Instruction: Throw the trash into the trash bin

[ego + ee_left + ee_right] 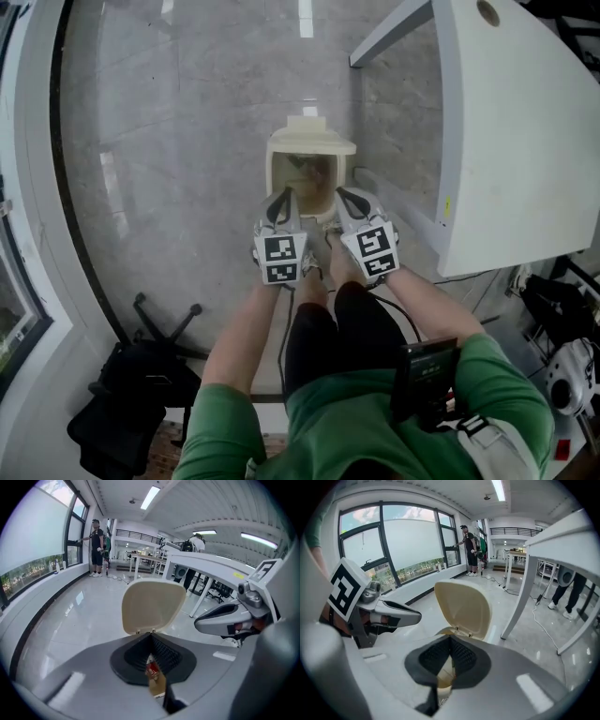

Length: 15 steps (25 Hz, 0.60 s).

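Observation:
The cream trash bin (310,147) stands on the grey floor with its lid (152,604) swung up and open. Brownish trash (314,173) lies inside it; in the left gripper view a red and tan scrap (152,671) shows below the jaws, down in the bin. My left gripper (279,200) hovers over the bin's near rim, shut, with nothing between its pads. My right gripper (351,200) hangs beside it at the same height, jaws also shut and empty (450,641). Each gripper shows in the other's view, to the side.
A white table (516,122) with slanted legs stands close on the right of the bin. A black chair base (165,322) and a black bag (131,394) lie at my lower left. A person (97,541) stands far off by the windows.

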Each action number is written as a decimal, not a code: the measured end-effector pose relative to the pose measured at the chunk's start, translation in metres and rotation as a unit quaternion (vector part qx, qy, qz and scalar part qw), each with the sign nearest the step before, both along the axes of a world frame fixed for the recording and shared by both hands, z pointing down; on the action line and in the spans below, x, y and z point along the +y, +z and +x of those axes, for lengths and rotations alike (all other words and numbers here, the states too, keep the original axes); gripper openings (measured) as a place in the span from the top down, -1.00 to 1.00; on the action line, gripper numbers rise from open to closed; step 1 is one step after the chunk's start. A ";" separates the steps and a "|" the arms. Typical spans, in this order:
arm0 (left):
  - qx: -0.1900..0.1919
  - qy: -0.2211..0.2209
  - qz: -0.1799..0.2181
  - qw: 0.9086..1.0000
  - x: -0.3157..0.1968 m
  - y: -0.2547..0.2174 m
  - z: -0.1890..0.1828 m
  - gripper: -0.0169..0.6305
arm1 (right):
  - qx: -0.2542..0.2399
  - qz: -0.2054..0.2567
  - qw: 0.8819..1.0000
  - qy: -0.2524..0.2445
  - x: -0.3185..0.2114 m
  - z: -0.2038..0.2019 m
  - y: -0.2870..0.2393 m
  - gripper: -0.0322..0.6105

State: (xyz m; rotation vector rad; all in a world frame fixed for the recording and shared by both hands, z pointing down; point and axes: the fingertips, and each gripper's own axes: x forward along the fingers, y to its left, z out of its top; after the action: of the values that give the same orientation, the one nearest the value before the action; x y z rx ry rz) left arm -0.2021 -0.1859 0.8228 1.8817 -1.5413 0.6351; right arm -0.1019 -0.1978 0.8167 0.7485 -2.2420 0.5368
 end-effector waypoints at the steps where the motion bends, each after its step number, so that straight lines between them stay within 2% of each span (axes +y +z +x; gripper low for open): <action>1: 0.000 0.000 0.008 1.000 0.001 -0.014 -0.002 0.93 | -0.004 0.004 1.000 0.002 -0.002 -0.002 -0.012 0.89; 8: -0.008 0.009 0.067 0.998 0.015 -0.120 -0.009 0.93 | -0.031 0.037 0.999 0.023 -0.005 -0.006 -0.104 0.89; 15: -0.013 0.023 0.141 0.990 0.019 -0.220 -0.005 0.93 | -0.058 0.065 0.996 0.034 -0.003 -0.007 -0.185 0.89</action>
State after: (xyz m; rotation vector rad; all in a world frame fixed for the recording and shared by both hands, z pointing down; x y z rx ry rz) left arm -0.2066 -0.1670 0.6028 2.1284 -1.6802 0.4827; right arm -0.1085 -0.2003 0.6314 0.8815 -2.3844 0.4810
